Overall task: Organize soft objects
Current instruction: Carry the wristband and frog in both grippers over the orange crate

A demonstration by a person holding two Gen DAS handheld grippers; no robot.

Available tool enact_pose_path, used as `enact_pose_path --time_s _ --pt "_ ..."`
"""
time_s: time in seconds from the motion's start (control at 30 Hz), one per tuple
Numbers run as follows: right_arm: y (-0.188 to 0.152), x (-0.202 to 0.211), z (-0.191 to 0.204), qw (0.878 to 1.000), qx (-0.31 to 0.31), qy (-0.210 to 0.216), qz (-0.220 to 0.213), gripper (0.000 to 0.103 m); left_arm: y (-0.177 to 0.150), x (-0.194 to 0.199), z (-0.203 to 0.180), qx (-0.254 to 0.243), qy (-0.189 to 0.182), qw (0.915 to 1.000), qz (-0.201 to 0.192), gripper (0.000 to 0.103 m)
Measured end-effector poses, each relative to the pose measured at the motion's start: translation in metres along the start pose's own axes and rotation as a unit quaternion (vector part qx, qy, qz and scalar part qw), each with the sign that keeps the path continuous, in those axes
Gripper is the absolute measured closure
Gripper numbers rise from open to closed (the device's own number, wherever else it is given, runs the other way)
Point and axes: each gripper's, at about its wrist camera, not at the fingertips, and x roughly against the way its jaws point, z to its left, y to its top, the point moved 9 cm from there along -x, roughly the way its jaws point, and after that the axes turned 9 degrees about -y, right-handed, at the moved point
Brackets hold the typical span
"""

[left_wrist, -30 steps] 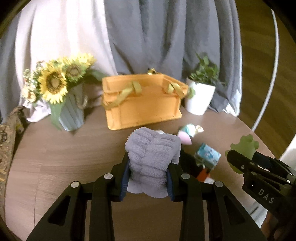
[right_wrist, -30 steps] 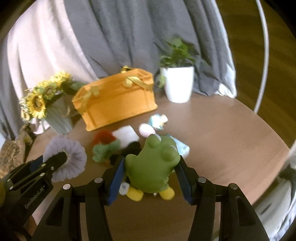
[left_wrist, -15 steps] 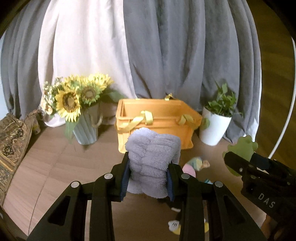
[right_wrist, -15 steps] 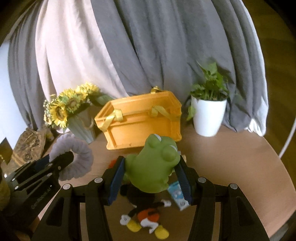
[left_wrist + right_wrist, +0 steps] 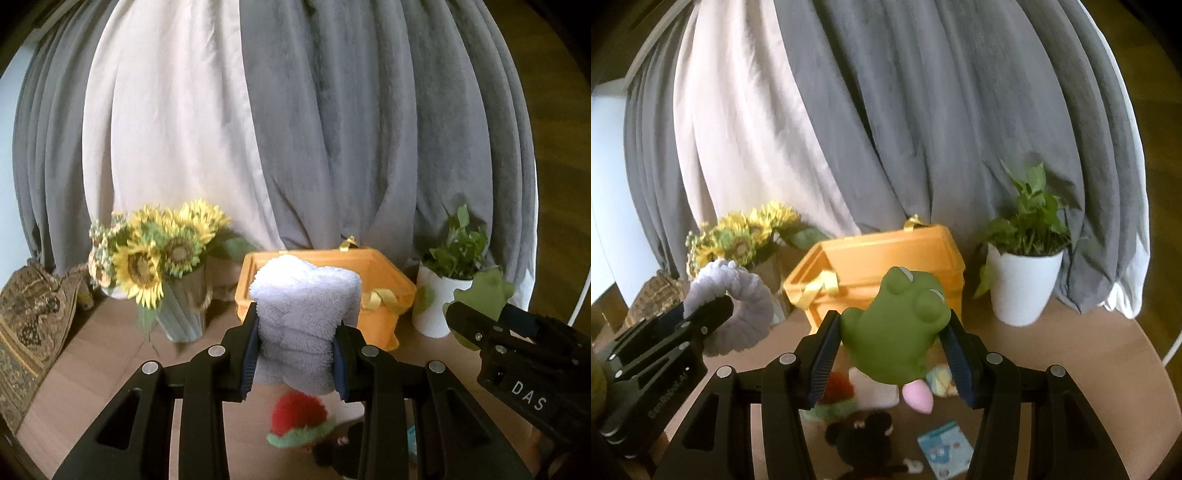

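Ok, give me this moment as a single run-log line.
left gripper: shut on lavender plush ring | right gripper: shut on green frog toy | both held above table, short of orange basket | other toys on table

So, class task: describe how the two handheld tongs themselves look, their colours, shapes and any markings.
Both tongs are matte black, with angular arms that have triangular cut-outs and round silver rivets. The left tongs and right tongs carry ribbed dark-blue pads inside the fingers. White lettering shows on their sides: "DAS" on the right, "GenRobot.AI" on the left. No cables show.

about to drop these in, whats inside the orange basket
Only the orange basket rim and a strip of bare inner wall show. The towel and frog cover the rest, so its contents cannot be seen.
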Motion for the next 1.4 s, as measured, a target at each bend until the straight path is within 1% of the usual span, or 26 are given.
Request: enact_pose_path --time_s 0.2,0.43,0.6,0.87,1.03,1.1,1.3,1.4 --pt "0.028 -0.017 0.006 1.000 -0.001 0.004 -0.023 0.047 0.020 -0.022 0.008 -0.004 0.007 0.9999 -0.009 0.070" --pt "0.057 -0.042 0.017 0.999 0.010 0.005 -0.038 0.047 0.042 -0.052 0.019 -0.010 0.010 0.9998 -0.016 0.070" --pt "0.070 -0.065 0.019 0.999 0.019 0.001 -0.033 0.047 0.052 -0.073 0.024 -0.030 0.016 0.9992 -0.021 0.070" --pt "0.090 -0.107 0.025 0.999 0.028 0.004 -0.015 0.047 0.066 -0.112 0.031 -0.053 0.021 0.9983 -0.012 0.070" --pt "0.098 -0.135 0.027 0.998 0.058 -0.019 -0.010 0.047 0.068 -0.141 0.035 -0.053 0.007 0.9985 0.013 0.070" --pt "0.100 -0.146 0.029 0.998 0.066 -0.020 -0.002 0.047 0.068 -0.155 0.037 -0.054 0.005 0.9983 0.023 0.070" --pt "0.100 -0.187 0.032 0.995 0.089 -0.015 0.048 0.047 0.060 -0.196 0.045 -0.032 -0.012 0.9964 0.078 0.070" --pt "0.094 -0.210 0.032 0.991 0.097 -0.013 0.086 0.047 0.053 -0.214 0.049 -0.026 -0.018 0.9936 0.109 0.070"
